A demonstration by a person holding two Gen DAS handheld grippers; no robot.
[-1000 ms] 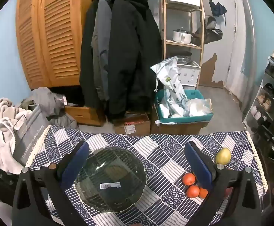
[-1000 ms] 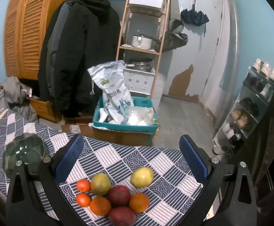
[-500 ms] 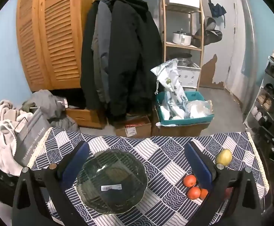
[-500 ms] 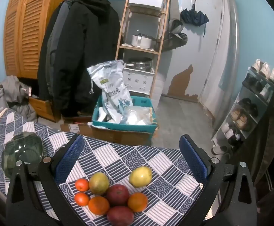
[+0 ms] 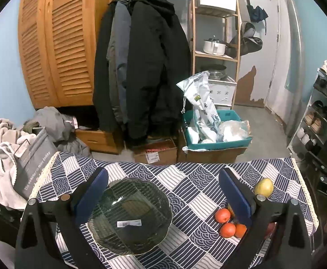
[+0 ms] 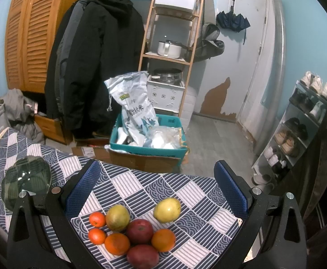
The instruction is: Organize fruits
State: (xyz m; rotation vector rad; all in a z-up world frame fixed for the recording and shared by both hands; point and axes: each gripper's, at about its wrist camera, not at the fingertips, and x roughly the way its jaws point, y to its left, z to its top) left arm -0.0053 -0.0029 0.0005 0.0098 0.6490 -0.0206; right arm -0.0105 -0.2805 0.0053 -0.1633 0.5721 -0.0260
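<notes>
Fruit pile sits nearest the right gripper (image 6: 156, 190): two red apples (image 6: 139, 231), oranges (image 6: 117, 244), two small tangerines (image 6: 97, 219), a greenish mango (image 6: 117, 217), all touching or nearly so; one yellow-green pear (image 6: 167, 209) sits just apart at the far side. Right fingers (image 6: 230, 188) spread wide, nothing between them, hovering above the pile.

Left gripper (image 5: 163, 192) likewise released, fingers (image 5: 91, 190) wide and empty, framing the glass bowl (image 5: 129, 215). Bowl is empty, only a barcode sticker (image 5: 129, 223) on it; it rests on the patterned tabletop (image 5: 185, 179), well apart from the fruit.

Change over the last second is small: both cameras have pulled back or lifted slightly, so bowl and fruit slide a bit lower in each view. No fruit has moved, neither gripper has closed.

Read: still pre-grasp, task at zero progress. Likely next is the right gripper dropping onto an outer fruit; the pear is the easiest since it stands clear. Round fruit may roll if nudged.

Beyond the table edge: cardboard box (image 6: 141, 159), teal bin (image 6: 147, 149) with a rice bag (image 6: 132, 107), dark coats (image 6: 96, 56), shelf unit (image 6: 172, 44).
</notes>
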